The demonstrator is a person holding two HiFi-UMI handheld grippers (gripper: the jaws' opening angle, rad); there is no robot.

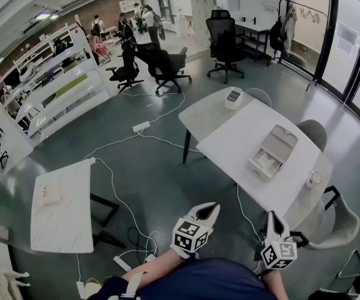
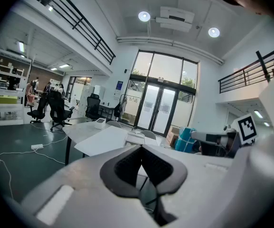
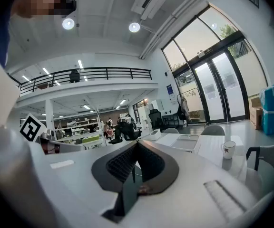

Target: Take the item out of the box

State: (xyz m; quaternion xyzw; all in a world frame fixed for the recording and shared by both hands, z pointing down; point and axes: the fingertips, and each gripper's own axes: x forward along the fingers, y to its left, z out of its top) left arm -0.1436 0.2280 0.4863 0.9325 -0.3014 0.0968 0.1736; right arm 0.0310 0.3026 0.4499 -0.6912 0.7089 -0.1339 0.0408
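An open pale box [image 1: 272, 152] lies on the white table [image 1: 242, 142], its lid folded back; something white sits in its nearer half, too small to make out. Both grippers hang near my body, short of the table. My left gripper [image 1: 208, 212] is shut with nothing in it, tips together in the left gripper view [image 2: 141, 148]. My right gripper [image 1: 274, 220] also looks shut and empty [image 3: 136, 145]. The box shows far ahead of the jaws in both gripper views [image 2: 136, 137] [image 3: 187, 143].
A white mug [image 1: 314, 179] stands near the table's right corner and a small white container [image 1: 233, 98] at its far end. Grey chairs [image 1: 339, 220] ring the table. A small white table [image 1: 61, 205] stands left, with cables [image 1: 130, 211] across the floor.
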